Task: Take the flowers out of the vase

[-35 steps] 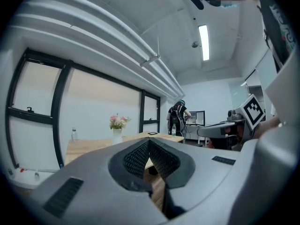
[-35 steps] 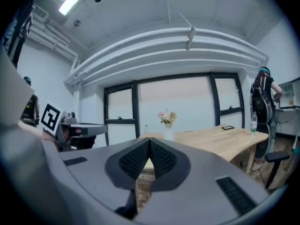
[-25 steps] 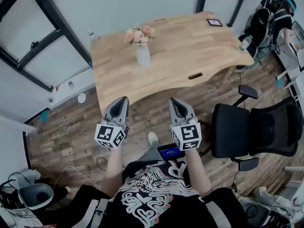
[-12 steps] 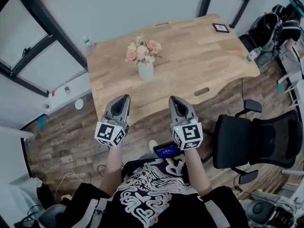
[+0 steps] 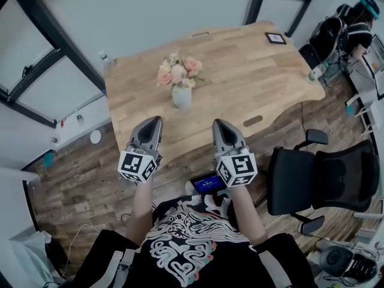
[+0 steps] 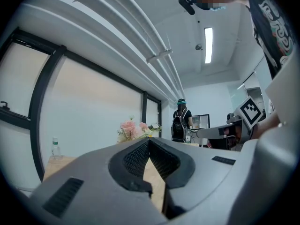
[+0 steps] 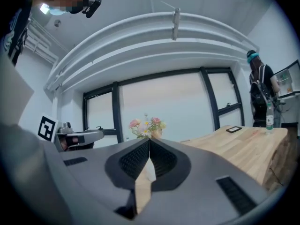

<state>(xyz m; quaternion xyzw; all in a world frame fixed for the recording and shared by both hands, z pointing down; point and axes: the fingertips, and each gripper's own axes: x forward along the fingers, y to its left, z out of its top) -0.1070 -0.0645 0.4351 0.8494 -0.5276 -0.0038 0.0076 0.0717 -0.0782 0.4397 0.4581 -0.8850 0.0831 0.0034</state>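
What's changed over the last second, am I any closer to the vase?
You stepped forward: the table, vase and flowers now sit nearer the left gripper and right gripper. Nothing taken hold of. Unchanged: both grippers' fingers shut and empty, side by side; flowers in the vase.

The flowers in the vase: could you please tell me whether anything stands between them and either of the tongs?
Nothing visible does. Only bare table lies between the flowers, upright in their vase, and the left tongs and right tongs, both shut and empty near its front edge.
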